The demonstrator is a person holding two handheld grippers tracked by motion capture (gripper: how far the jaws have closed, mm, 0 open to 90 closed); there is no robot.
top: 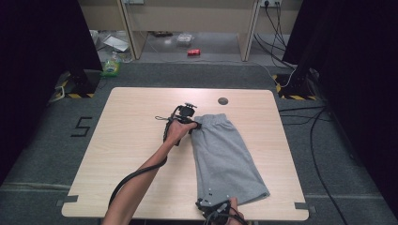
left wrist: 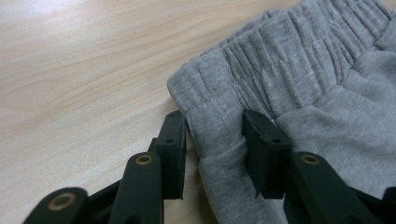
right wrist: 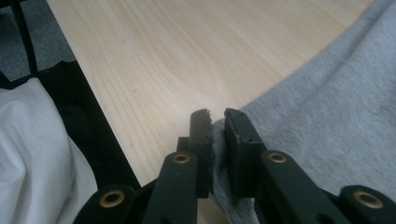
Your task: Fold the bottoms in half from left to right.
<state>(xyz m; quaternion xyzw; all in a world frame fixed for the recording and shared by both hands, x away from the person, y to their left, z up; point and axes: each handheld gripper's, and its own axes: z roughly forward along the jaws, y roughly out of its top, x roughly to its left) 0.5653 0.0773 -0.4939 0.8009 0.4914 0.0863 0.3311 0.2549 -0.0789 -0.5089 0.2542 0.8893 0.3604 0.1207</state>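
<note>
1. grey shorts (top: 226,157) lay flat on the wooden table (top: 131,140), waistband at the far end, hems at the near edge.
2. the left gripper (top: 196,124) sat at the waistband's left corner; its jaws stood part open around a fold of the waistband (left wrist: 219,135), pads touching the cloth on both sides.
3. the right gripper (top: 212,206) was at the near hem, jaws pinched nearly together on the hem's edge (right wrist: 217,140).
4. a small dark round disc (top: 223,101) lay on the table beyond the shorts, well apart; nothing stood between the grippers and the cloth.
5. on the floor left of the table a "5" (top: 83,126) was marked; a red can (top: 193,52) and a green bottle (top: 111,65) lay farther off, labels too small to read.
</note>
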